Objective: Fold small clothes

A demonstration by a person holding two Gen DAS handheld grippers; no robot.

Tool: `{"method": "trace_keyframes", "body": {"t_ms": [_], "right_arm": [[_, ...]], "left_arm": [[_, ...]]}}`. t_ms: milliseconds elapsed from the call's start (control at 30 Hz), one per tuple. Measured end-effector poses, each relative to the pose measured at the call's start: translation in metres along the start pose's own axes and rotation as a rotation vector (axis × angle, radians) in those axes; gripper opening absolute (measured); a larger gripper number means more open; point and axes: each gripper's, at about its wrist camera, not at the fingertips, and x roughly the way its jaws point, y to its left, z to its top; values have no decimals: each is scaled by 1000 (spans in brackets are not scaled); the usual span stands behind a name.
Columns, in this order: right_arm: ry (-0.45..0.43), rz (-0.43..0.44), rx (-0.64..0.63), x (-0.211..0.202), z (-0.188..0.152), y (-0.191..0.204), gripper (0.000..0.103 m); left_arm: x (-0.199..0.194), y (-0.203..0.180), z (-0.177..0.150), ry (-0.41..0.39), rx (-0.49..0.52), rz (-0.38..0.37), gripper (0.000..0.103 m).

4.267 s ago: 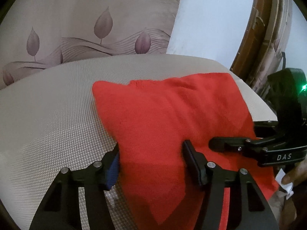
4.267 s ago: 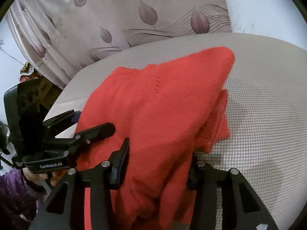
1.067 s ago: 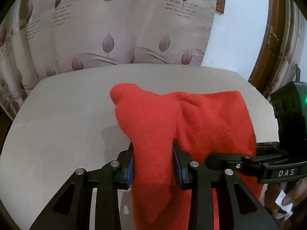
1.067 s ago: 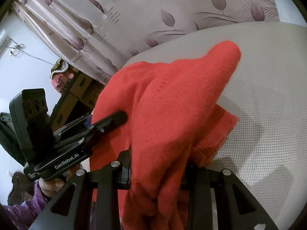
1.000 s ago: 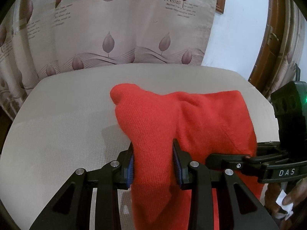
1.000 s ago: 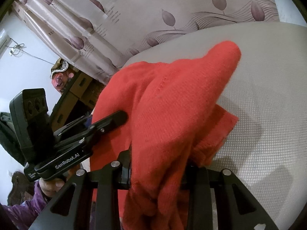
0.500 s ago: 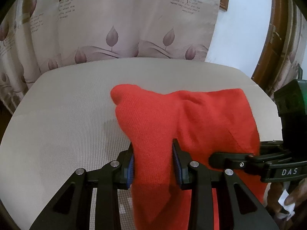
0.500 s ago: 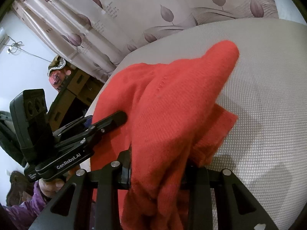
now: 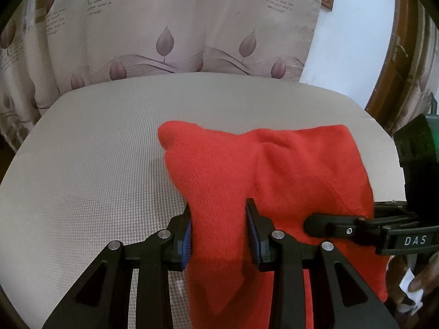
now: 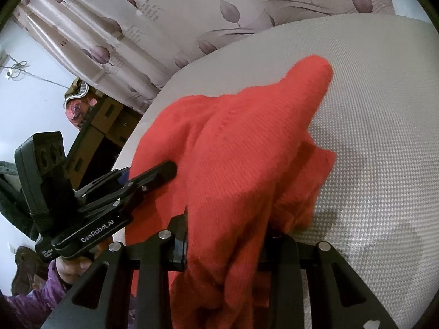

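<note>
Since 4.3 s ago both grippers have closed and raised the near edge of the red knit garment point(image 9: 274, 170) off the beige woven seat point(image 9: 90, 170), where it lay flat. Its far part rests on the seat, peaking at 11 o'clock; bunched folds sag at 4 o'clock in the right wrist view. Left gripper point(image 9: 219, 227) is clamped on a fold of it, and right gripper point(image 10: 227, 235) pinches a thicker wad, one finger hidden by cloth
</note>
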Motion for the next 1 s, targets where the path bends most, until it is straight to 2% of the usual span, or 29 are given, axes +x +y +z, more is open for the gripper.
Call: {"method": "trace_keyframes", "body": {"t_ms": [333, 767, 1000], "right_arm": [[4, -14, 2, 5, -1, -7, 30], [3, -75, -52, 7, -4, -7, 32], [-8, -108, -69, 8, -6, -5, 36]], "left_arm": [[4, -3, -2, -6, 4, 15, 34], [4, -10, -11, -25, 11, 48, 35], [5, -11, -18, -50, 2, 70, 40]]}}
